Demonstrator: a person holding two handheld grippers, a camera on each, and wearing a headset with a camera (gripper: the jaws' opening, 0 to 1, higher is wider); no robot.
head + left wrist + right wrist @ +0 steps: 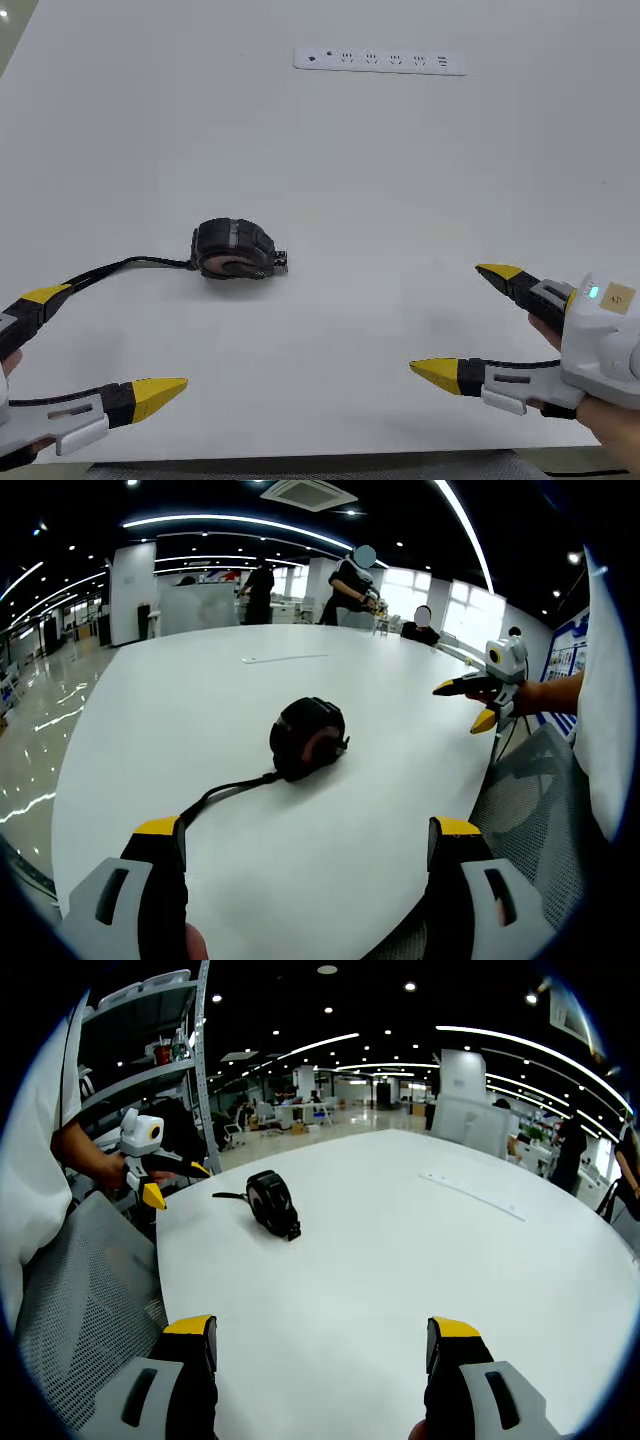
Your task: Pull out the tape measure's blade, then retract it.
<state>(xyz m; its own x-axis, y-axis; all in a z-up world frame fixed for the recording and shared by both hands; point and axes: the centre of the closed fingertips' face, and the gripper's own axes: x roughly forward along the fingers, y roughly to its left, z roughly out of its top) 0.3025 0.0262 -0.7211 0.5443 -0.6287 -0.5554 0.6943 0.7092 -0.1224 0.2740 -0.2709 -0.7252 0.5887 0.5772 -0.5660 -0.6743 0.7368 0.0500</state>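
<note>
Both claws were wide open over the white table (400, 180), and neither had anything between its jaws. The left gripper (122, 337) hung low at the near edge with its yellow tips spread far apart. The tape measure (234, 250) lay on its side ahead of that claw and a little to its right, out past the jaw tips, untouched. Its black strap (120, 266) trailed from the case back toward the left gripper's outer jaw and ended just beside that tip. I could not tell whether it touched.

Over on the other side, the right gripper (445, 317) was just as wide. The tape measure sat well off to its left and ahead, apart from it. The blade was wound in, with its end hook at the side of the case facing the right gripper. A white power strip (380, 60) lay flat far ahead of both claws.
</note>
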